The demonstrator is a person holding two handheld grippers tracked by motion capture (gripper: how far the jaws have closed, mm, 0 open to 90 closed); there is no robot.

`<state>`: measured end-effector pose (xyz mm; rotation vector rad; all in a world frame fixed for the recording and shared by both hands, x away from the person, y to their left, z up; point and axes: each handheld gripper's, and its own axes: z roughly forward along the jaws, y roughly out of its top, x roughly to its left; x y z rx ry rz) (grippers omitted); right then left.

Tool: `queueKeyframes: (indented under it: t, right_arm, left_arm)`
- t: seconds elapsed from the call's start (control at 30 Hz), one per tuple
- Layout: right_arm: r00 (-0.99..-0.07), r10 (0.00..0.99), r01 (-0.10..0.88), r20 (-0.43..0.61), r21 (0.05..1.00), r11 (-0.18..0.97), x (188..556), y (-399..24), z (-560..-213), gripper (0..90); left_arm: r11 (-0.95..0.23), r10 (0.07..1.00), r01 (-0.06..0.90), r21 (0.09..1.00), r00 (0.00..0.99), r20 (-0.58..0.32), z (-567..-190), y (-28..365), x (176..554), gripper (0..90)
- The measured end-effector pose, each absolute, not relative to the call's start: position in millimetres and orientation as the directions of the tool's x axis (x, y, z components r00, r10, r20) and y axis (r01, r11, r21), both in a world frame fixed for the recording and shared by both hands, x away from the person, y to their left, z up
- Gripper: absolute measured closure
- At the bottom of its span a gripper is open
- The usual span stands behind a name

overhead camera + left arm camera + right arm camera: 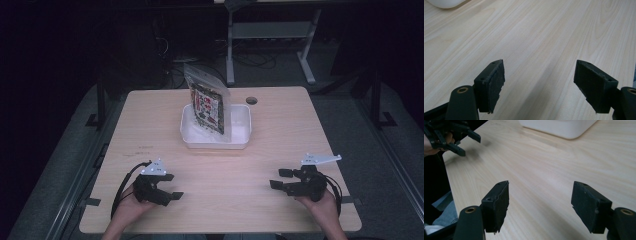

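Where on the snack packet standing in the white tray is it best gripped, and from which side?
Probably the clear top edge of the packet, taken from above. It stands nearly upright, leaning in the white tray, so that flat sealed strip is free while the tray's walls surround the bottom. Both the left gripper and right gripper are open.

A packet point(206, 106) stands upright in a tub point(240, 131) at mid-counter point(280, 115); left claw point(172, 186) and right claw point(279, 178) sit nearer the front edge, well apart.
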<state>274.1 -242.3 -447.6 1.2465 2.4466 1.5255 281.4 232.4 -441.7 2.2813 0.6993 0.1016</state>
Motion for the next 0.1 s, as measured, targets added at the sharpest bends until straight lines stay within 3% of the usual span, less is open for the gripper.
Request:
queueKeyframes:
  t: [0.1]
  right_arm:
    - [-0.689, 0.614, 0.62, 0.384, 0.751, 0.227, 269.6, -238.5, -450.5, 29.2]
  left_arm:
    - [-0.586, 0.51, 0.451, 0.673, 0.851, -0.125, -441.8, 231.9, 281.3, 24.0]
